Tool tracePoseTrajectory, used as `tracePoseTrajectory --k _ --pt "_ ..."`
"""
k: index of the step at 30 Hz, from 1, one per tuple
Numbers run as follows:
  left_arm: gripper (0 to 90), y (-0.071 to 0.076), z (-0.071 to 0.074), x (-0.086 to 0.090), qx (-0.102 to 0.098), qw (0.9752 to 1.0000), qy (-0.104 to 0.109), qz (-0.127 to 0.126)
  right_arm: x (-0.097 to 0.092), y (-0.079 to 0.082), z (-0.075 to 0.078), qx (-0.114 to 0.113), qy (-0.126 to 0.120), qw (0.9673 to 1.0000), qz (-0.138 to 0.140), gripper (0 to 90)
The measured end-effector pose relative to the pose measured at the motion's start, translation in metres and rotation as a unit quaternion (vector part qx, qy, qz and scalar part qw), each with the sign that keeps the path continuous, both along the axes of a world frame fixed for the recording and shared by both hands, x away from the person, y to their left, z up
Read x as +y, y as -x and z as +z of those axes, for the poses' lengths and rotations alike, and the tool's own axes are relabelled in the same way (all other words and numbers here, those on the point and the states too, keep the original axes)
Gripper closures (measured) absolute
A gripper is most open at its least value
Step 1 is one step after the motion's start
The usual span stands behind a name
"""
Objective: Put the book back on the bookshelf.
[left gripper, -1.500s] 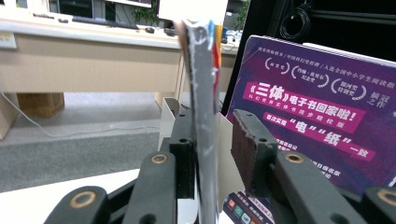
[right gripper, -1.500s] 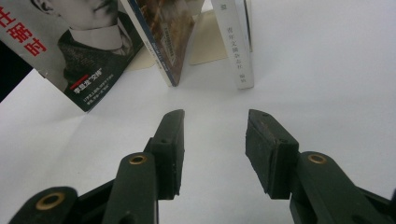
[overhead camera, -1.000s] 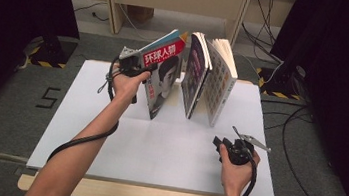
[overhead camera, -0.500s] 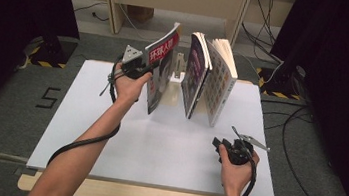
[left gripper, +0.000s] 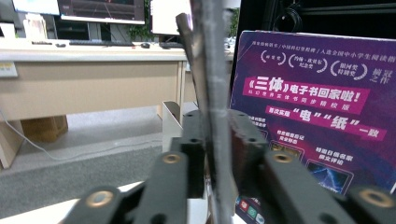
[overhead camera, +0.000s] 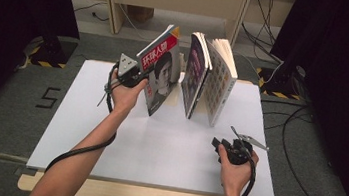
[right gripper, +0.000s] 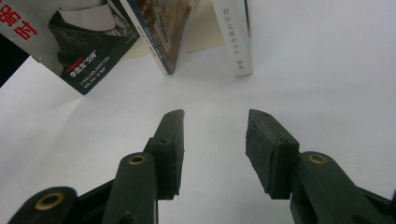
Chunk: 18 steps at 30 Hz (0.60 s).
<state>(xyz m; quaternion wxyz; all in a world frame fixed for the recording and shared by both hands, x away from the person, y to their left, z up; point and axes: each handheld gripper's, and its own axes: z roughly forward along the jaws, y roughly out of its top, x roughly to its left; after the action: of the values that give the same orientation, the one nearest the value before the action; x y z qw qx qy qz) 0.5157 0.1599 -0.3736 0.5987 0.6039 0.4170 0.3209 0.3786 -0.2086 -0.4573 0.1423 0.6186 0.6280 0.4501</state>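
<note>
A purple-covered book point(left gripper: 317, 116) is seen just right of the jaws of the left gripper point(left gripper: 217, 122). A white-spined book point(right gripper: 236, 37) is stood ahead of the jaws of the right gripper point(right gripper: 215, 126), on a white table point(right gripper: 327, 70).

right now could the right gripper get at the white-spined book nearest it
Probably yes. The right gripper is open and empty, pointed at the white-spined book, with bare white table between them. The left gripper is busy on the red magazine.

the magazine point(overhead camera: 159, 73) has a red masthead with white characters above a greyscale portrait. the middle book point(overhead camera: 194, 75) has a purple cover with magenta banners and white lettering. the right book point(overhead camera: 220, 83) has a pale cover patterned with small coloured squares. the table point(overhead camera: 167, 142) is white, and each tool is black.
</note>
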Motion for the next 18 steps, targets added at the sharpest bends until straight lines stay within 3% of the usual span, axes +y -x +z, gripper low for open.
tracePoseTrajectory --k 6,18 --pt "65.9 -0.001 0.000 0.007 0.026 0.9993 0.023 0.014 0.000 0.000 0.000 -0.004 0.001 1.0000 0.002 57.1" --pt "50.0 0.006 -0.001 0.016 0.058 0.9966 0.057 0.008 -0.001 0.001 0.000 -0.003 0.002 1.0000 0.000 57.1"
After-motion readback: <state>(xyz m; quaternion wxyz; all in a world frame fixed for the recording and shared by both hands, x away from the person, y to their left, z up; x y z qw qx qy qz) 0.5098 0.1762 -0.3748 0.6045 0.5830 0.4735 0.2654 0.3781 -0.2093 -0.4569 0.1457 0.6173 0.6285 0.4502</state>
